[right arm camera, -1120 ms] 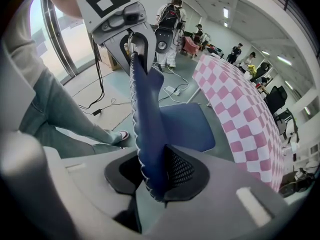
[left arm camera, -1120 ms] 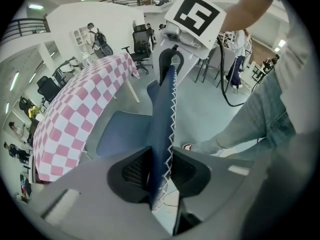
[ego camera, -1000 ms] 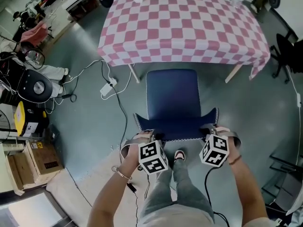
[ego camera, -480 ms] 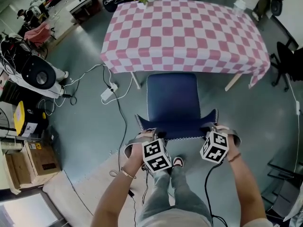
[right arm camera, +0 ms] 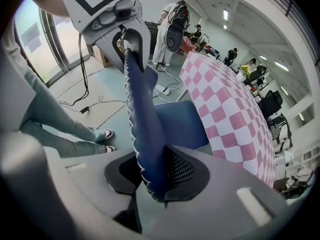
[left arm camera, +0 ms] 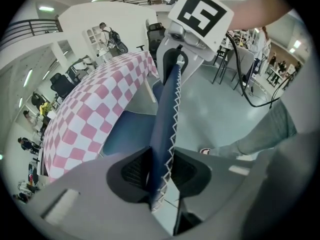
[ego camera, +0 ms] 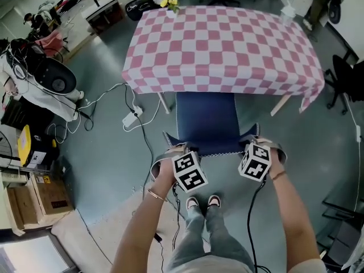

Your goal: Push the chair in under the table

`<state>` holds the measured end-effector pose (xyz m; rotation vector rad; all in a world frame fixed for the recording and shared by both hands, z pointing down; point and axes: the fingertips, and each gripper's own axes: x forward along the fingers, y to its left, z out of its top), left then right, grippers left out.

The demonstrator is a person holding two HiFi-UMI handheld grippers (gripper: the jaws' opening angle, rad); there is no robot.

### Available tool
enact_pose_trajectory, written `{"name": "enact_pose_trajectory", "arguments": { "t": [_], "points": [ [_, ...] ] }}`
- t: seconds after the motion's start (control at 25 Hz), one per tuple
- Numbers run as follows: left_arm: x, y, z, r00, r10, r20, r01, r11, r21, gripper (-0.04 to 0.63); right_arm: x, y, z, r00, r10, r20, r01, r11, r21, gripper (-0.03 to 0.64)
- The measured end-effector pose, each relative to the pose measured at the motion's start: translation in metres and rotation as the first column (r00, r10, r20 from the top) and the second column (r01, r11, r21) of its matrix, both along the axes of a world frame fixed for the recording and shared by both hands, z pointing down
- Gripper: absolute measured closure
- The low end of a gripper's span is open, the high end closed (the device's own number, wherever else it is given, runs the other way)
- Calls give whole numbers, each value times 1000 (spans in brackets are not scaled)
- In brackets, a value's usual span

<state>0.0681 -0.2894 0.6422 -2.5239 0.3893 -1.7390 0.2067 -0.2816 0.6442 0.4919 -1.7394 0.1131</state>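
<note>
A blue chair (ego camera: 206, 118) stands in front of a table under a pink-and-white checked cloth (ego camera: 222, 41); the front of its seat sits under the cloth's near edge. My left gripper (ego camera: 177, 153) is shut on the left end of the backrest's top edge, and my right gripper (ego camera: 250, 145) is shut on the right end. In the left gripper view the backrest (left arm camera: 165, 104) runs between the pads of my left gripper (left arm camera: 159, 171). The right gripper view shows the backrest (right arm camera: 142, 109) clamped in my right gripper (right arm camera: 152, 171).
White table legs (ego camera: 164, 102) flank the chair. A power strip with cables (ego camera: 131, 118) lies on the floor at left. A black office chair (ego camera: 347, 67) stands at right. Cardboard boxes (ego camera: 40, 192) are at lower left. My feet (ego camera: 202, 202) are behind the chair.
The chair has slid toward the table, so more of its seat is under the cloth. Both grippers moved with the backrest, and my feet stepped forward.
</note>
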Motion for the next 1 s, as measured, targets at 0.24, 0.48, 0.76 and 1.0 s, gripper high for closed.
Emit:
{"name": "enact_pose_trajectory", "arguments": {
  "t": [0.24,0.48,0.76,1.0],
  "points": [
    [-2,-16,-1,1000,-5,-3,6,1000,6,505,-2,-15,-1,1000,-19,11,18,1000,5,517],
    [-8,-48,0,999,-43,14,43,999,1,491,-3,-44,3,1000,-12,-3,12,1000,7,518],
    [-11,-77,-1,999,-37,9,37,999,28,489,-7,-71,1,1000,-1,4,1,1000,28,518],
    [-16,-97,-1,1000,-24,6,24,999,48,488,-14,-87,0,1000,1,9,-1,999,32,518]
  ]
}}
